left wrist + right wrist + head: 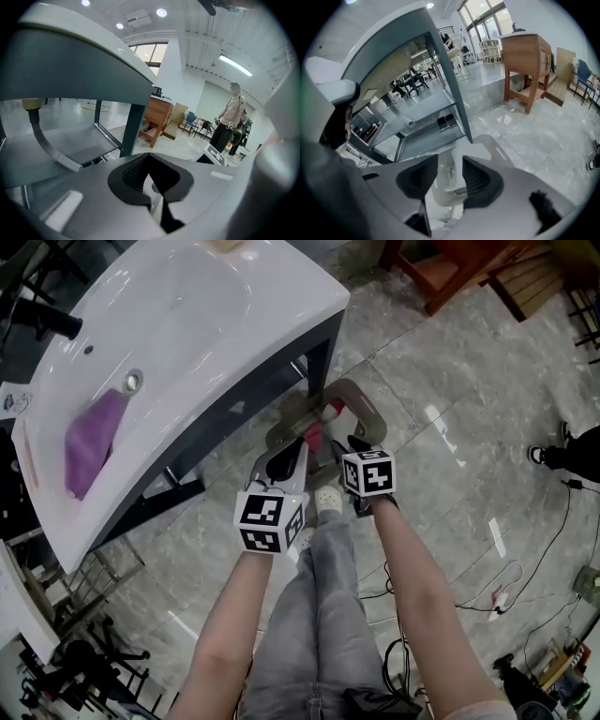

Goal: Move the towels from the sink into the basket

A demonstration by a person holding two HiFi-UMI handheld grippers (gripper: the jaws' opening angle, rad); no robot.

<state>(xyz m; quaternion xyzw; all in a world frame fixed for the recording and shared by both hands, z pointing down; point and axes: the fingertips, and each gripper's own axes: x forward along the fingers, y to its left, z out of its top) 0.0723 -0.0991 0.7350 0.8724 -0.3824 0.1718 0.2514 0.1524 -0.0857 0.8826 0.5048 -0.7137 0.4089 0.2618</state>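
A purple towel (92, 443) lies in the white sink (206, 306) at the left of the head view. On the floor beside the sink stand sits a grey basket (364, 401) with a pink towel (314, 438) inside. Both grippers hang low over the basket. My left gripper (287, 457) (153, 188) has its dark pads (132, 171) drawn together, with nothing visible between them. My right gripper (343, 446) (450, 178) is open; through its gap I see only the pale basket (502, 151) below, and no cloth touches its pads (478, 180).
The sink's dark metal stand (319, 357) has a lower shelf (426, 136) close behind the basket. Wooden furniture (450, 268) stands farther off. Cables (525, 587) trail on the tiled floor at the right. A person (229, 117) stands across the room.
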